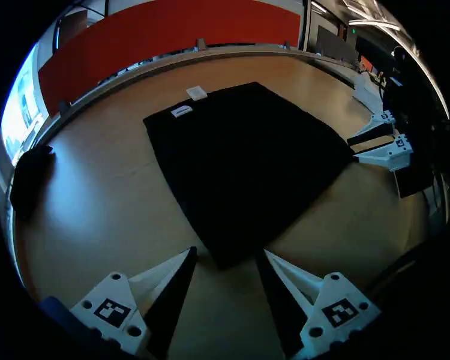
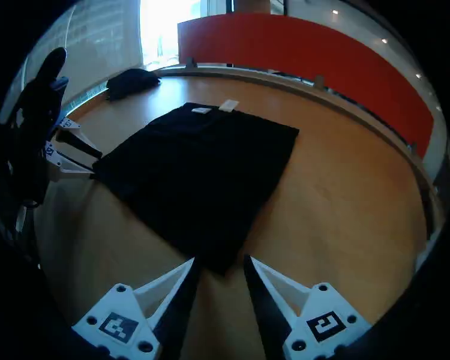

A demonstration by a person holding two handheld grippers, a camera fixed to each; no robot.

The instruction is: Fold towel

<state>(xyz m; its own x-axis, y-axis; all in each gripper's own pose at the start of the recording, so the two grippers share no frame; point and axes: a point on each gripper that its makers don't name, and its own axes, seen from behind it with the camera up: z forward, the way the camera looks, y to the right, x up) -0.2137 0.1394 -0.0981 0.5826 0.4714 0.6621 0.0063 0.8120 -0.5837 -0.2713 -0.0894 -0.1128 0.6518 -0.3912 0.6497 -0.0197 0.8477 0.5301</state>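
Black towel (image 1: 243, 162) lies spread flat on the wooden tabletop (image 1: 105, 198), mid-frame in both views. In the left gripper view it sits as a diamond, one corner pointing at the bottom edge of the frame.

Left gripper (image 1: 227, 255): bottom centre of its own view, fingers spread. The near towel corner lies in the gap between the tips; neither finger presses on the cloth.

Right gripper (image 2: 220, 261): bottom centre of the right gripper view, fingers also spread. A different towel corner lies between its tips, not pinched. In the left gripper view the same gripper shows at the right edge of the frame, its two white fingers pointing in at the towel's right-hand corner.

White tag (image 1: 181, 111) sits on the towel near its far corner, upper centre-left of the left gripper view. Small white card (image 1: 196, 92) lies just beyond it on bare wood, close to the towel's edge.

Dark bundle (image 1: 30, 180) rests on the tabletop at the far left of the left gripper view, well apart from the towel.

Red panel (image 1: 165, 36) runs across the top, behind the tabletop's far edge.
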